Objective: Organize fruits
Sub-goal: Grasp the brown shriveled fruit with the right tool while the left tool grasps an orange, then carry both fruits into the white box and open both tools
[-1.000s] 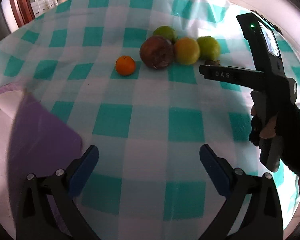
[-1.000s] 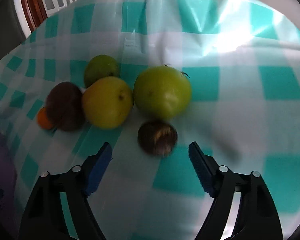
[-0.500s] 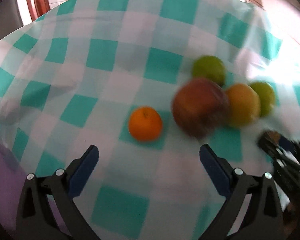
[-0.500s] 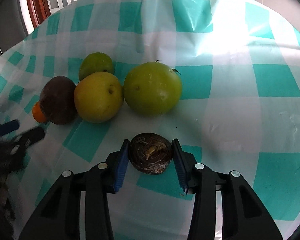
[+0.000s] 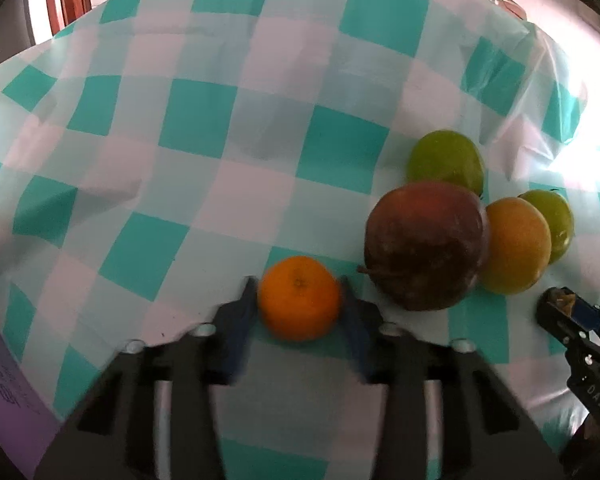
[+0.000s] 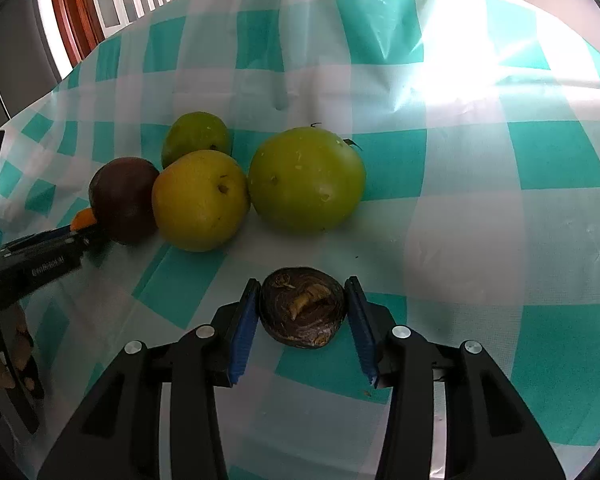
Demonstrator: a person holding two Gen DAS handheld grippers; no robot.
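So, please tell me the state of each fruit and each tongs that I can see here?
Left tongs: shut on the orange.
Orange: gripped, on the cloth.
Right tongs: shut on the dark shrivelled fruit.
Dark shrivelled fruit: gripped, wrinkled, on the cloth.
Dark red fruit: loose, touching the yellow fruit.
Yellow fruit: loose, whole.
Big green fruit: loose, skin speckled.
Small green fruit: loose, behind the others.

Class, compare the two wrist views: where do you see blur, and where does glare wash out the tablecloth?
Left wrist view: the left gripper around the orange is motion-smeared; glare whitens the tablecloth at right. Right wrist view: sharp on the right gripper and dark shrivelled fruit; glare bleaches the upper-right cloth.
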